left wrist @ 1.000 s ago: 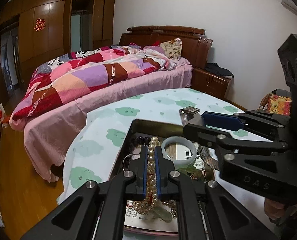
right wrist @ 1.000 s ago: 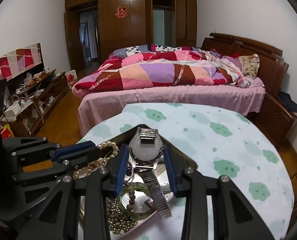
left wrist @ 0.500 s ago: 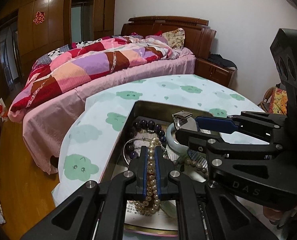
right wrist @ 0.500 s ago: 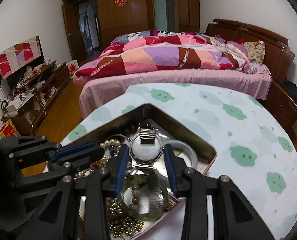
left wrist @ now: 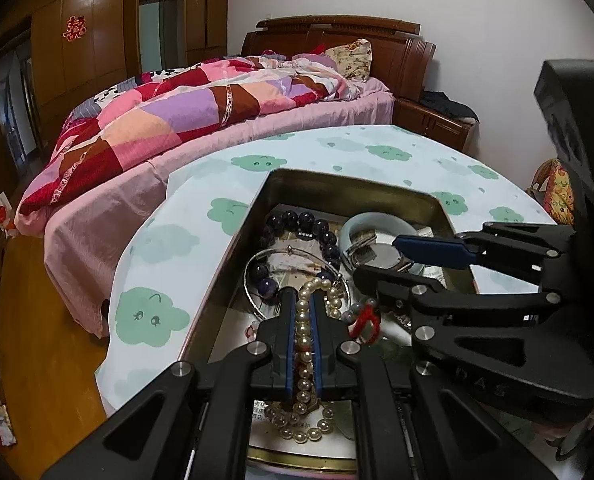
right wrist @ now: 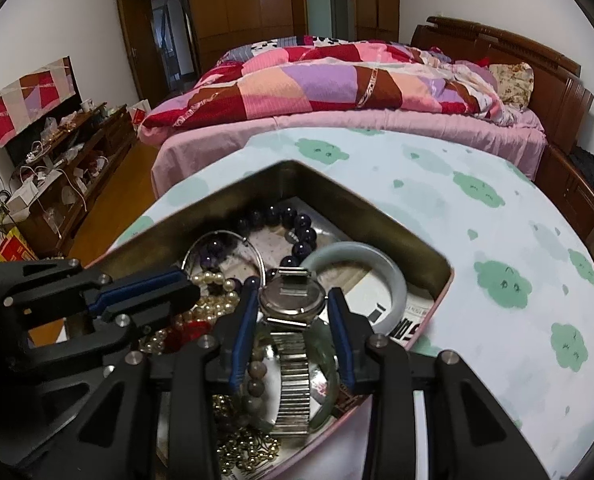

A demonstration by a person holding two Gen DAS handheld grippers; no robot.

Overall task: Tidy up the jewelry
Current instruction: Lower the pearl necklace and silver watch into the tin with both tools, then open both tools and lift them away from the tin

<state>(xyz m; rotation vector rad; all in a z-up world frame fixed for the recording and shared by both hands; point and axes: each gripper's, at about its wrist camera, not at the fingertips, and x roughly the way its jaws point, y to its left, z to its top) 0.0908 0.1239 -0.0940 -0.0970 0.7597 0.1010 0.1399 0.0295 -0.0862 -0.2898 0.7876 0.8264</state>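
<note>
A metal tin (left wrist: 377,187) (right wrist: 369,210) sits on the round table and holds jewelry. My left gripper (left wrist: 305,300) is shut on a pearl necklace (left wrist: 303,344), low inside the tin. My right gripper (right wrist: 293,292) is shut on a silver watch (right wrist: 292,300) by its case, low over the tin; the metal strap (right wrist: 295,384) hangs down. In the tin lie a dark bead bracelet (left wrist: 317,228) (right wrist: 293,224), a pale jade bangle (right wrist: 361,256), a thin silver bangle (left wrist: 257,268) and a gold bead chain (right wrist: 245,448).
The table has a white cloth with green clouds (right wrist: 497,240). A bed with a patchwork quilt (right wrist: 337,88) stands close behind it. A low cabinet with clutter (right wrist: 57,160) is at the left, a wooden nightstand (left wrist: 433,120) at the right.
Both grippers have come down into the tin with their pieces. The pearl necklace and the watch now sit low among the other jewelry.
</note>
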